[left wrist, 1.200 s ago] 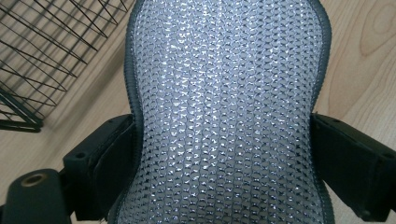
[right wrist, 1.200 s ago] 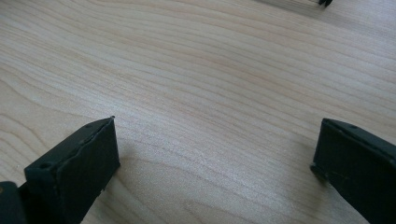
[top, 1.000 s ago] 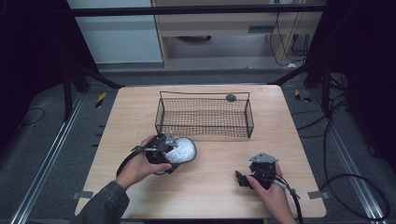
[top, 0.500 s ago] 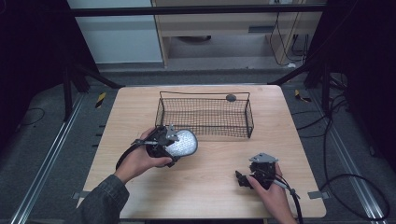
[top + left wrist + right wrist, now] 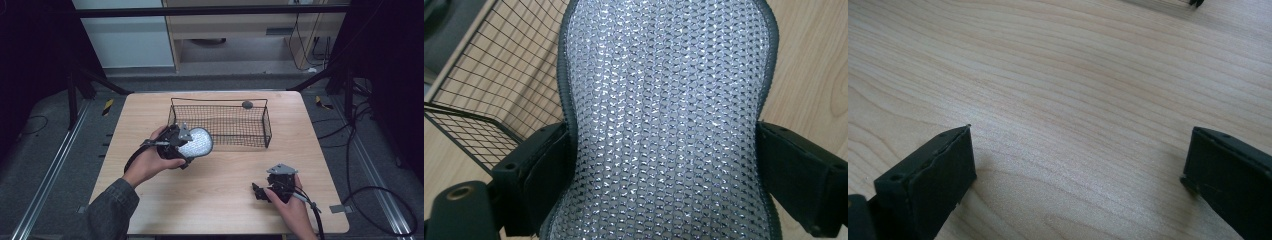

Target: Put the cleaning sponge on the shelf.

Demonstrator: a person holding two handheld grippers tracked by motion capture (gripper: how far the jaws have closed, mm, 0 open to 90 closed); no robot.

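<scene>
The left hand-held gripper [image 5: 186, 145] was clenched on a silvery mesh pad [image 5: 196, 142], its jaws pressing in on the pad's two long sides so that its dark-edged outline pinched inward between them, as the left gripper view showed [image 5: 664, 120]. The pad was held off the bench [image 5: 225, 200], at the near left corner of the black wire basket [image 5: 220, 122] and just short of its near rim. The step in hand looked like the carry: the pad was lifted and on its way to the basket, not yet over it.

The right hand-held gripper [image 5: 260, 192] lay low at the near right of the bench, well apart from the basket, released, with its jaws spread wide over bare wood and nothing between them [image 5: 1073, 165].

A small dark round thing [image 5: 247, 104] sat at the basket's far rim; what it was could not be told.

The next move probably called for lifting the pad clear of the near wire wall, taking it farther and rightward until it hung over the basket floor, lowering it, and only then letting the jaws part. The soft pad might catch its edge on the rim if carried too low.
</scene>
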